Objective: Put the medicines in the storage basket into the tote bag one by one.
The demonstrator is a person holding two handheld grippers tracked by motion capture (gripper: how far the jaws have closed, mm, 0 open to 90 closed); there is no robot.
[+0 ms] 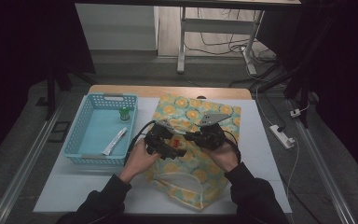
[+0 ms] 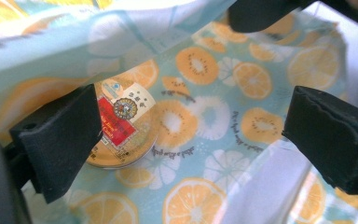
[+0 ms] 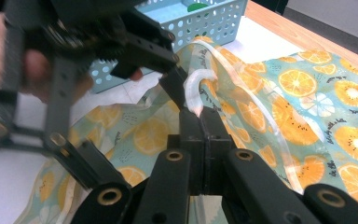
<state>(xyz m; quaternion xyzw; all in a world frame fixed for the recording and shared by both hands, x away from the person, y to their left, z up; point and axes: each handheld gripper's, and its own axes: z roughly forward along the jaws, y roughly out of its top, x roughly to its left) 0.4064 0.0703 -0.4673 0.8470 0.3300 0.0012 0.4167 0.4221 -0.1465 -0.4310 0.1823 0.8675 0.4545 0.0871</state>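
High view: a person is working both grippers over a fruit-print bag (image 1: 193, 140) lying at the table's centre. The left gripper (image 1: 164, 140) and right gripper (image 1: 204, 135) are meeting above it. A blue basket (image 1: 81, 135) is sitting to the left, holding a tube (image 1: 115, 141) and a small green-capped jar (image 1: 124, 113).

Left gripper view: the jaws are standing wide apart, released, inside the bag's mouth. A round tin (image 2: 123, 126) with a red label is lying on the fabric inside, just beside the left jaw.

Right gripper view: the jaws are clenched on the bag's rim, lifting it.

Judgement: the tin is apparently being bagged or retrieved. The right gripper should be holding the rim high and steady so the opening is not collapsing on the left jaws
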